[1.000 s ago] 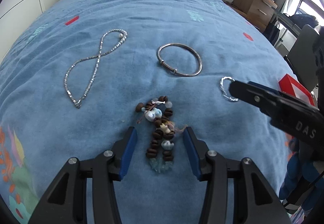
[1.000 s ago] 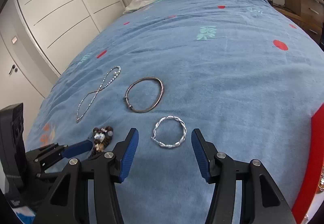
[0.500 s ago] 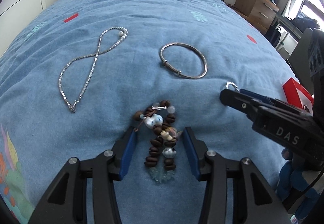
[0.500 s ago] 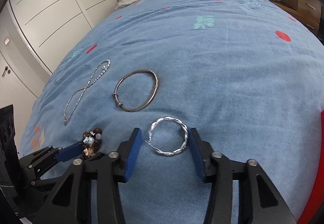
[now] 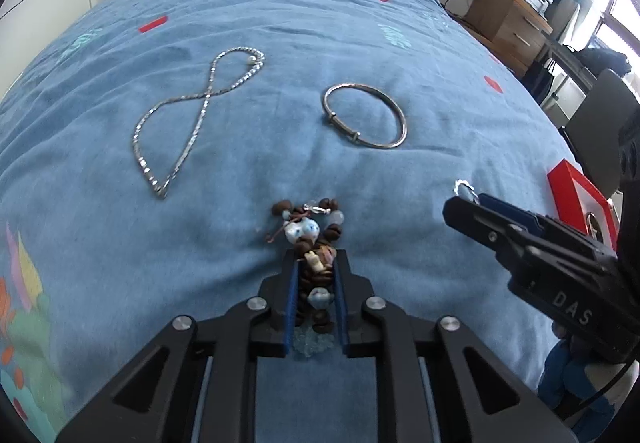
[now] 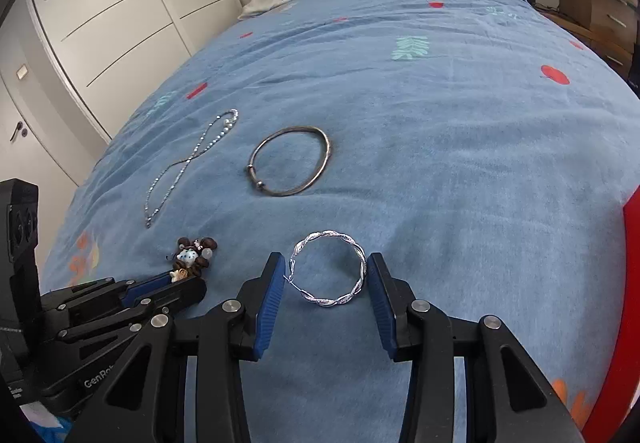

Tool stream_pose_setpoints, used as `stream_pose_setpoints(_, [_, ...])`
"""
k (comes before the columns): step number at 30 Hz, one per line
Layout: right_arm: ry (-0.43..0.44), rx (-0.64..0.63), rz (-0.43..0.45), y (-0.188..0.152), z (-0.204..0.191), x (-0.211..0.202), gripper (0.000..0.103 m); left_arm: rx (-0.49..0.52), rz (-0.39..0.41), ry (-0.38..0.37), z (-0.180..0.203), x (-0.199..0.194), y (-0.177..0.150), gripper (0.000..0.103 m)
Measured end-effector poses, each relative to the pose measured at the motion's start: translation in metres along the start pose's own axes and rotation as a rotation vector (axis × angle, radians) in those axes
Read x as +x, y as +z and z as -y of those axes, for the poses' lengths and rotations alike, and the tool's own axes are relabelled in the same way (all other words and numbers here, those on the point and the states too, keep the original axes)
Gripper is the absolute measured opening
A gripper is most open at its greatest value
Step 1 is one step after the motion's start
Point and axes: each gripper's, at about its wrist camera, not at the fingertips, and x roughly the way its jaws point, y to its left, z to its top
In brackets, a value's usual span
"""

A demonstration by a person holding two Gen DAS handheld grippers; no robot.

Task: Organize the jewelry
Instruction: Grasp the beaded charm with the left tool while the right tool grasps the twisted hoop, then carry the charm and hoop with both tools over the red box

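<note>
The left tool point(image 5: 314, 267) clamped the beaded bracelet point(image 5: 310, 243) on the bed point(image 5: 320, 43). The right tool point(image 6: 327, 279) stood wide around the twisted silver bracelet point(image 6: 330, 271), its pads point(image 6: 272, 295) seemingly just touching it.

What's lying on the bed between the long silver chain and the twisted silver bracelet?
The plain metal bangle lies between the silver chain and the twisted bracelet, set farther up the blue bedspread; the right wrist view shows it.
</note>
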Motion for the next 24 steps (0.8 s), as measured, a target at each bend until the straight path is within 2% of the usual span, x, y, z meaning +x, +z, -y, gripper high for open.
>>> stream_pose_setpoints(9, [0.034, -0.022, 0.010, -0.017, -0.019, -0.033, 0.042, -0.008, 0.025, -0.014, 0.004, -0.035, -0.013, 0.011])
stream_pose_setpoints(24, [0.031, -0.034, 0.078, -0.052, -0.048, -0.124, 0.042, 0.030, 0.129, -0.045, 0.023, -0.133, -0.038, 0.011])
